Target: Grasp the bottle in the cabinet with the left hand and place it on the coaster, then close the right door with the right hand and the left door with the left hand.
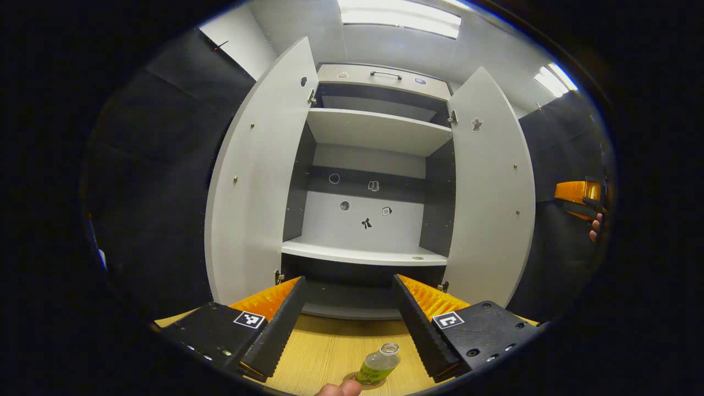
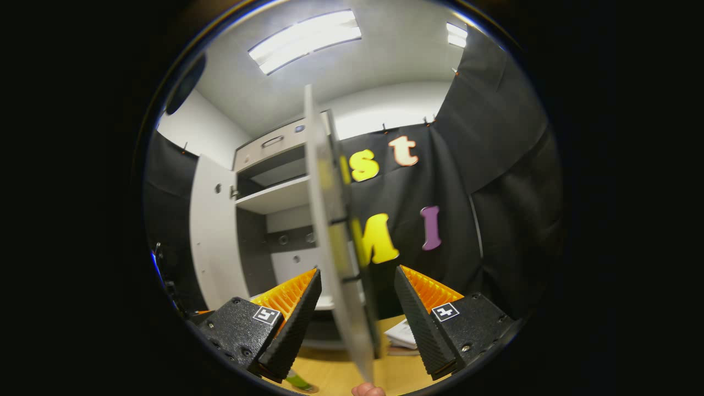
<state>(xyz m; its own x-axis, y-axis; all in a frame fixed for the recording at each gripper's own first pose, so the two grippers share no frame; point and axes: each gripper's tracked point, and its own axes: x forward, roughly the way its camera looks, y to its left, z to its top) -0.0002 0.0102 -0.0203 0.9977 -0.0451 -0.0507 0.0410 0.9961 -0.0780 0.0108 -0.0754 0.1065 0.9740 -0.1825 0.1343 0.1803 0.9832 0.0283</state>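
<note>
1. Left gripper view, bottom of frame: the left gripper (image 1: 347,330) stands wide open, holding nothing. Between its fingers, at lower centre, the bottle (image 1: 378,365) stands on the coaster (image 1: 352,379) on the wooden table (image 1: 330,346).
2. Centre: the cabinet (image 1: 374,165), left door (image 1: 258,181) and right door (image 1: 489,187) both swung open.
3. Right gripper view, bottom: the right gripper (image 2: 357,324) gapes wide, empty; the right door's edge (image 2: 335,242) rises between its fingers, contact unclear.
</note>
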